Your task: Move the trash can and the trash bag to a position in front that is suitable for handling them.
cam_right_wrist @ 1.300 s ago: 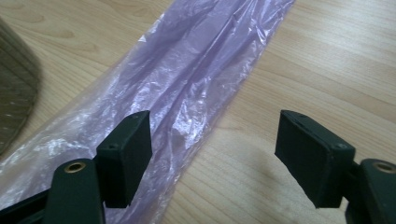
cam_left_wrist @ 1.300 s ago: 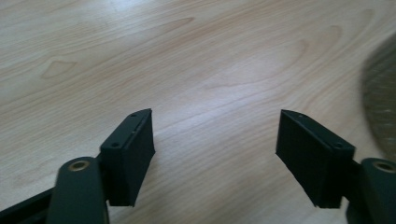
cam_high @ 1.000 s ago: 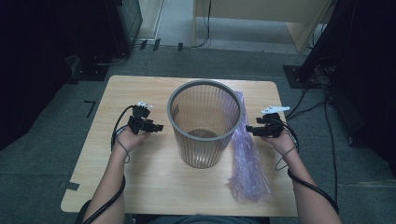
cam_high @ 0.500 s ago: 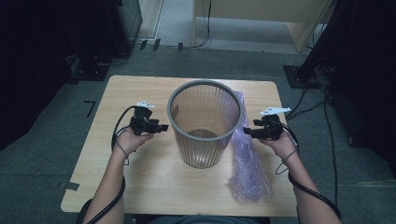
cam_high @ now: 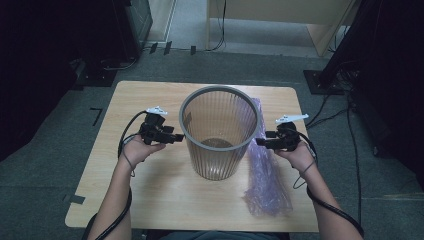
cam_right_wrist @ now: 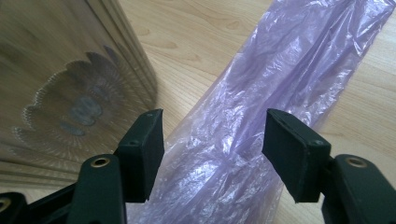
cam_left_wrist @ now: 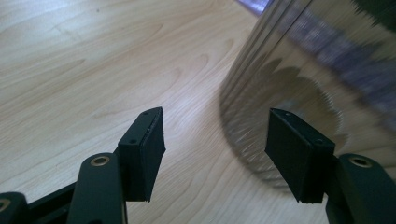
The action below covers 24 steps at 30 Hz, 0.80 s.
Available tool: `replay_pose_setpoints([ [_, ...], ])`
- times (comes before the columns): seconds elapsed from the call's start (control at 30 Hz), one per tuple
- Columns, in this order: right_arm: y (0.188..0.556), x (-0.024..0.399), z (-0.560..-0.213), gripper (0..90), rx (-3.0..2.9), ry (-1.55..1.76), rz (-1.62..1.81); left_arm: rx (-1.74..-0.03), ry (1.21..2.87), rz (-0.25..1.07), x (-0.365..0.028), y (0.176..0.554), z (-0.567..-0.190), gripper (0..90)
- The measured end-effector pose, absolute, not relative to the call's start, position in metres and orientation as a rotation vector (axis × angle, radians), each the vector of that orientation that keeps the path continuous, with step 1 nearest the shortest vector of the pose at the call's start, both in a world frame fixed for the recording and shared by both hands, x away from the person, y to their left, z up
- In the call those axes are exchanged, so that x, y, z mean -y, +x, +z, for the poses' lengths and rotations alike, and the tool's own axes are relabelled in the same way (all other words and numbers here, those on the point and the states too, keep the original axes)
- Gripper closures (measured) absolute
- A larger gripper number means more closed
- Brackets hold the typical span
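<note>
The clear ribbed bin [cam_high: 218, 131] stood upright near the middle of the wooden table [cam_high: 150, 195], its mouth open to the overhead camera, and the purple plastic bag [cam_high: 265, 182] lay stretched out flat on the table along its right side, touching or nearly touching the bin's wall. I had both tools up beside the bin. My left gripper [cam_high: 175, 138] hung just off the bin's left wall, near the rim; in its own camera its jaws stood apart with bare tabletop and the bin's wall [cam_left_wrist: 299, 60] beyond them, gripping nothing. Its jaws had just been opening a little, with nothing between them. My right gripper [cam_high: 261, 142] hung over the bag close to the bin's right wall; in its own camera the jaws were spread above the bag [cam_right_wrist: 261, 107], the pads clear of the plastic, and they had just been closing somewhat without taking hold. Against the frame from a second before, both of my hands sat a bit higher and nearer the bin's rim, while the bin and the bag lay where they had been.
</note>
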State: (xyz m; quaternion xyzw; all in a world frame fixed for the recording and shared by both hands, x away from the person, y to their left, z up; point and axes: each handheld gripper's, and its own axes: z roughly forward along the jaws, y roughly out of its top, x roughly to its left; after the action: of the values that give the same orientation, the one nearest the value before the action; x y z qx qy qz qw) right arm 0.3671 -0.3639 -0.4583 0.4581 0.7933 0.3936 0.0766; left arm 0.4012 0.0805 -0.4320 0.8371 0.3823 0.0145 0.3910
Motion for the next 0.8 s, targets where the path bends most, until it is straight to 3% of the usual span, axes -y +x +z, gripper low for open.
replay_pose_setpoints([
  [0.33, 0.341, 0.356, -0.441, 40.1, -2.312, 1.335, 1.258, -0.918, 2.104, 0.004, -0.081, 0.394, -0.415, 37.6],
  [0.5, 0.335, 0.356, -0.433, 44.8, -2.315, 1.231, 1.318, -0.845, 2.134, -0.004, -0.075, 0.388, -0.407, 42.9],
  [0.8, 0.329, 0.346, -0.428, 45.7, -2.362, 1.133, 1.374, -0.882, 2.117, 0.014, -0.073, 0.387, -0.406, 44.5],
])
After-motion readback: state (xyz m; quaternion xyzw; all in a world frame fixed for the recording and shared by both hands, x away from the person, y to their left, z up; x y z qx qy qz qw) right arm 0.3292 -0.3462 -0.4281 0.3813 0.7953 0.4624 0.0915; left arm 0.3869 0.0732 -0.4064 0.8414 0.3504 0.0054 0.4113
